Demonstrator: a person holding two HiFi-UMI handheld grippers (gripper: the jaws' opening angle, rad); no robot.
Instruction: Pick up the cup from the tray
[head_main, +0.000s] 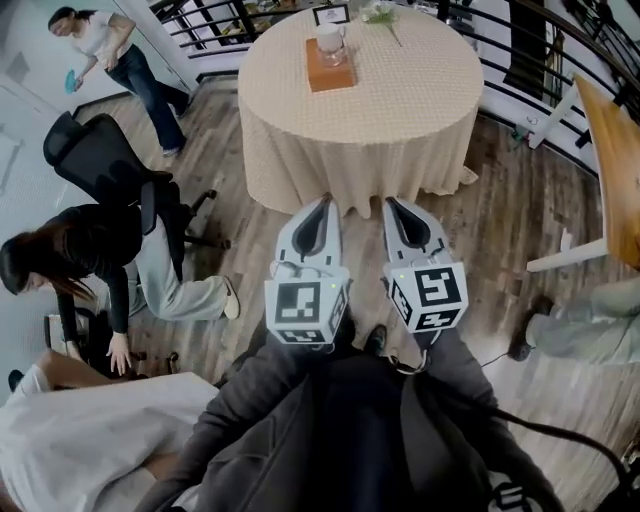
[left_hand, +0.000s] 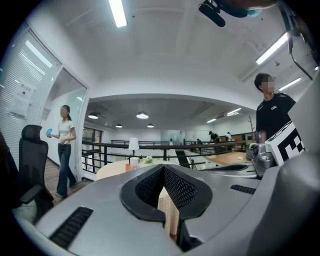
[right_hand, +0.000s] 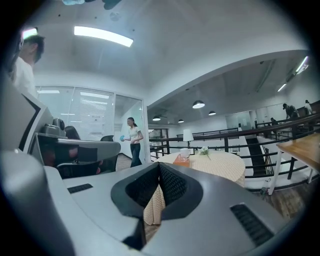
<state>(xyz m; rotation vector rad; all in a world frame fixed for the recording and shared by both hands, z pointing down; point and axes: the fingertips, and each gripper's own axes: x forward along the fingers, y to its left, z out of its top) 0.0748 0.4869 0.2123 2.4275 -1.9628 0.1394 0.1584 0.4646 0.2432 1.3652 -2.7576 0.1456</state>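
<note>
Nothing was done: the white cup (head_main: 329, 40) sat on its orange tray (head_main: 325, 79) (atop the round table (head_main: 410, 100)), well beyond the left gripper (head_main: 322, 204) and right gripper (head_main: 393, 206), both pressed together, empty.

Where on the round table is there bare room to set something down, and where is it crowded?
The round table's beige cloth lies bare across its near half and right side, from the orange tray to the rim. The far edge is crowded: a white cup on the tray, a small framed card and a flower sprig.
</note>
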